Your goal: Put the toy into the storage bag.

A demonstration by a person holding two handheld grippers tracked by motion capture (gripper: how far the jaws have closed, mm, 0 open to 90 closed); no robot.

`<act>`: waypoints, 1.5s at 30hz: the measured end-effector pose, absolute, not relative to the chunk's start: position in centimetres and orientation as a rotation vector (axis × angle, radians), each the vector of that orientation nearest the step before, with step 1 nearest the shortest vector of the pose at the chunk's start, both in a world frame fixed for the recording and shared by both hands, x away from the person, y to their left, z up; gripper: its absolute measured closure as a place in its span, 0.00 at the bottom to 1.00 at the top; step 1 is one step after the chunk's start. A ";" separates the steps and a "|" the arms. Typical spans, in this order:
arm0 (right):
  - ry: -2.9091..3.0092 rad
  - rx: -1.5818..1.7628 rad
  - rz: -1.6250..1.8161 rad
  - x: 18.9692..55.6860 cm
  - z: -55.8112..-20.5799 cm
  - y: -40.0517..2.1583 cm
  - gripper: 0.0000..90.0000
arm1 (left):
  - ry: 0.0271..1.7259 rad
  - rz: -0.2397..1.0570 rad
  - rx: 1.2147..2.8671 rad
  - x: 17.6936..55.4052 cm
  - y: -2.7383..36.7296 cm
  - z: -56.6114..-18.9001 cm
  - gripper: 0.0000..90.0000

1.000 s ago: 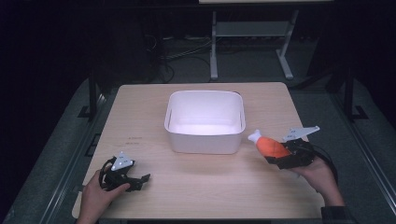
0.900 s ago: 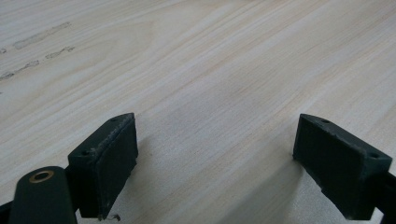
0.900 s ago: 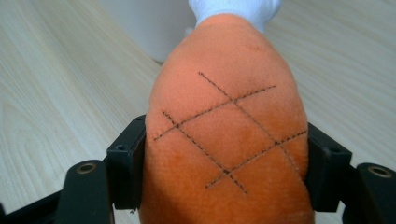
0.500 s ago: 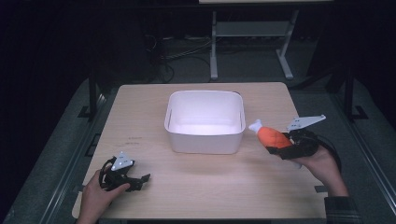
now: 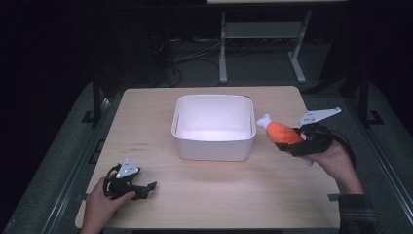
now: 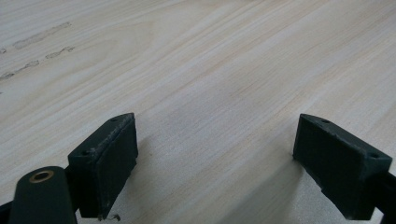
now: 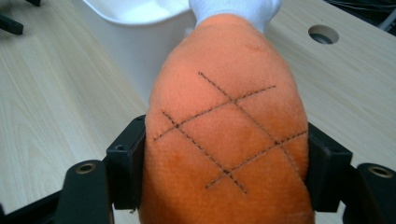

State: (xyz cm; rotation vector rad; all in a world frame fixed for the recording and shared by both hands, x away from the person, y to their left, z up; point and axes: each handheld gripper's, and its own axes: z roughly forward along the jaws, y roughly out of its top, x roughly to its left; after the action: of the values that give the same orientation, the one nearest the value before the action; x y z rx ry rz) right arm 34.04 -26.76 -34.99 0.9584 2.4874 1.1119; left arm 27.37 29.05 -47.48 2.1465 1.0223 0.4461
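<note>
Gripping the plush drumstick [image 5: 283,134] mid-body, right gripper [image 5: 297,143] keeps its white end aimed at the tub [image 5: 214,146]; left gripper [image 5: 146,187] idles open, near-left.

At lower left, the left gripper [image 5: 130,183] is black with a grey three-cornered plate on top. At right, the right gripper [image 5: 311,139] carries the same plate; a dark checked sleeve [image 5: 358,214] covers the forearm. Its black fingers [image 7: 123,168] show screw holes.

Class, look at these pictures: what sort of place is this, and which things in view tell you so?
Probably a lab or test room: a bare wooden table in a dark room, cables on the floor behind, and hand-held grippers, the right gripper holding a plush drumstick.
</note>
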 end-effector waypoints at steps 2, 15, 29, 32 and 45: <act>2.488 0.959 1.118 34.1 -34.8 -26.7 0.33 | 1.025 0.446 2.142 27.4 29.0 -47.5 0.15; 2.503 0.884 1.148 36.0 -32.7 -25.3 0.33 | 1.025 0.446 2.143 27.4 29.0 -47.5 0.15; 2.536 0.804 1.190 37.7 -31.3 -22.7 0.33 | 1.022 0.447 2.147 27.4 29.1 -47.5 0.15; 2.549 0.780 1.188 38.1 -31.1 -21.9 0.33 | 1.022 0.447 2.147 27.4 29.0 -47.5 0.15; 2.604 0.697 1.179 39.6 -30.4 -19.0 0.32 | 1.024 0.446 2.146 27.4 29.0 -47.5 0.15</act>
State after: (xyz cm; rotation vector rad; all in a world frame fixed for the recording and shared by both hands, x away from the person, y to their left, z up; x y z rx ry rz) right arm 39.60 -19.04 -30.40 0.6972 2.6036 1.1791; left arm 27.36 29.04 -47.48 2.1462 1.0242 0.4462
